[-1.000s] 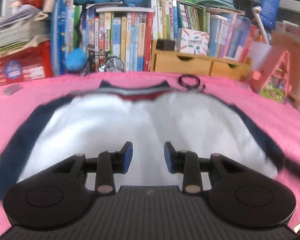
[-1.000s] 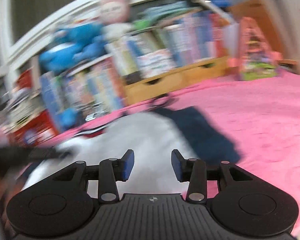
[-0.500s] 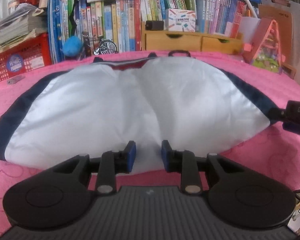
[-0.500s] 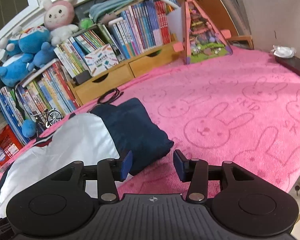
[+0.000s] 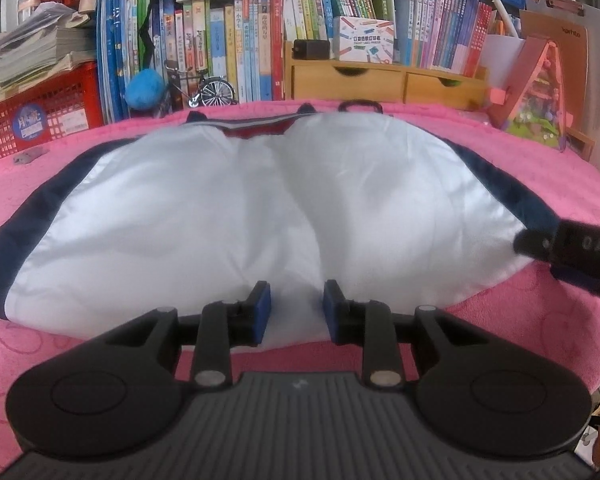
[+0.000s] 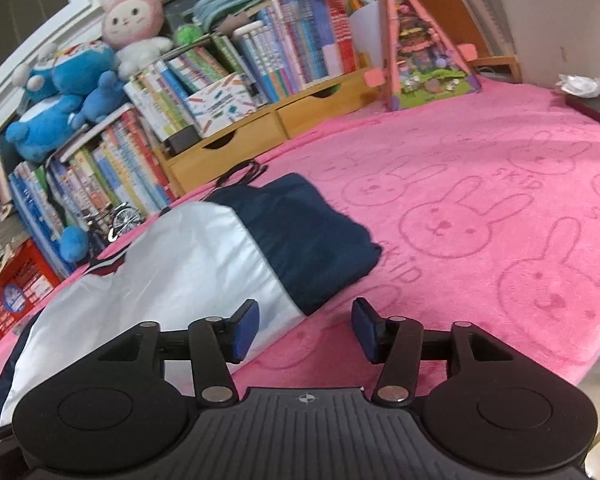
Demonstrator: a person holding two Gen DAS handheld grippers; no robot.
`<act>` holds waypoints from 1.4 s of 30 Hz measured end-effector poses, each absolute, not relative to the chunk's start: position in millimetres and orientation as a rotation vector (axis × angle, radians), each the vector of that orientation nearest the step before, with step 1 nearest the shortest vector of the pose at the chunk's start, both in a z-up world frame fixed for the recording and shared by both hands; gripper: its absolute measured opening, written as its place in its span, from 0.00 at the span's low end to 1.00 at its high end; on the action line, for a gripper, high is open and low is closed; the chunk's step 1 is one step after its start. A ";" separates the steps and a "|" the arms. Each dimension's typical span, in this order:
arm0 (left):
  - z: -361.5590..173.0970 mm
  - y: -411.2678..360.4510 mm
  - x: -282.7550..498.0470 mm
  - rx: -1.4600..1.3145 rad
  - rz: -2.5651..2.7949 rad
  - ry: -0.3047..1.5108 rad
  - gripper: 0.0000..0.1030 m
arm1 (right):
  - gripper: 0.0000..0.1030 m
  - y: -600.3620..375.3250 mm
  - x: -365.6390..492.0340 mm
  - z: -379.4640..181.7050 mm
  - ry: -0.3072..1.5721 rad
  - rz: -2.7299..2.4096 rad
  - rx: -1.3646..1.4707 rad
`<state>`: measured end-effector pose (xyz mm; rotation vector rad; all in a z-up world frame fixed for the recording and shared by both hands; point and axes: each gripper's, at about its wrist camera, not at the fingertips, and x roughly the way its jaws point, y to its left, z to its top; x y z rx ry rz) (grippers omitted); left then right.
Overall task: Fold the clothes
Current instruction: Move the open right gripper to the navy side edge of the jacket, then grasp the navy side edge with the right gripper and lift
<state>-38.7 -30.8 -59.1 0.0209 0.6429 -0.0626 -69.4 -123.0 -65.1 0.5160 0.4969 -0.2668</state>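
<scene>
A pink blanket (image 6: 480,208) (stamped with rabbits) spreads before crowded rows of books (image 5: 236,52), wooden drawers (image 5: 384,84) and a red crate (image 5: 40,112), with plush toys (image 6: 68,96) perched above, a pale wall (image 6: 560,12) rightward.

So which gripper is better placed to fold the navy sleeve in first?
Probably the right gripper: open, right at the navy sleeve near the garment's corner. The left gripper faces the white middle hem.

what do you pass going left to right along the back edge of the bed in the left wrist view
red crate → blue plush ball → toy bicycle → wooden drawer unit → pink triangular toy house
</scene>
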 end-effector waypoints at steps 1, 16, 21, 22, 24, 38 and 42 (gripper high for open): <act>-59.4 -31.0 -39.1 0.023 -0.062 0.641 0.27 | 0.56 -125.5 -66.9 -65.2 0.495 -0.260 0.527; -53.2 -40.3 -52.0 0.075 -0.057 0.604 0.27 | 0.62 -140.6 -49.8 -70.9 0.461 -0.216 0.563; -56.0 -41.8 -49.4 0.076 -0.058 0.627 0.28 | 0.62 -139.1 -50.3 -72.2 0.450 -0.207 0.550; -56.3 -41.4 -48.9 0.072 -0.057 0.629 0.28 | 0.62 -138.9 -50.5 -72.4 0.449 -0.207 0.547; -56.4 -41.3 -49.0 0.070 -0.051 0.630 0.28 | 0.62 -138.3 -50.8 -72.8 0.446 -0.206 0.541; -57.1 -33.7 -46.5 0.000 -0.028 0.644 0.34 | 0.65 -146.6 -39.9 -73.3 0.460 -0.185 0.560; -57.1 -34.1 -46.7 -0.002 -0.028 0.643 0.34 | 0.63 -150.3 -28.1 -70.8 0.484 -0.171 0.585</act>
